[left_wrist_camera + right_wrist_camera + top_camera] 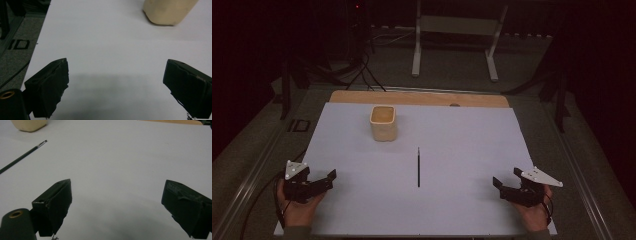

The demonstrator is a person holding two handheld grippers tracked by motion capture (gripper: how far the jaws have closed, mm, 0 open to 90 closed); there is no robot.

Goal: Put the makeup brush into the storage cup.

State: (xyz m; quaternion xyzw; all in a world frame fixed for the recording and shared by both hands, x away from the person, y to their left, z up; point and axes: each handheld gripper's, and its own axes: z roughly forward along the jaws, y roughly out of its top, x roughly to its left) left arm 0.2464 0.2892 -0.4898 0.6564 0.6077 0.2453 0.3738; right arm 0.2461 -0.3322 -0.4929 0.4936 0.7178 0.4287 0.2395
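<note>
A thin black brush point(418, 167) lies lengthwise in the middle of the white sheet point(462, 135); its tip end appears at upper left point(22, 156) in the right gripper view. Behind it stands a cream cup point(383, 122), upright and seemingly empty, whose base point(167, 11) appears at the top of the left gripper view. My left gripper point(329, 180) rests at the sheet's near left corner, jaws wide apart with nothing between them. My right gripper point(507, 182) rests at the near right, likewise open and empty. Both are well away from brush and cup.
The sheet lies on a wooden tabletop point(422, 97) whose far edge shows behind it. A metal frame point(457, 40) stands on the dark floor beyond. Cables point(362, 75) run at the back left. A dark strip with lettering point(17, 45) borders the sheet's left side.
</note>
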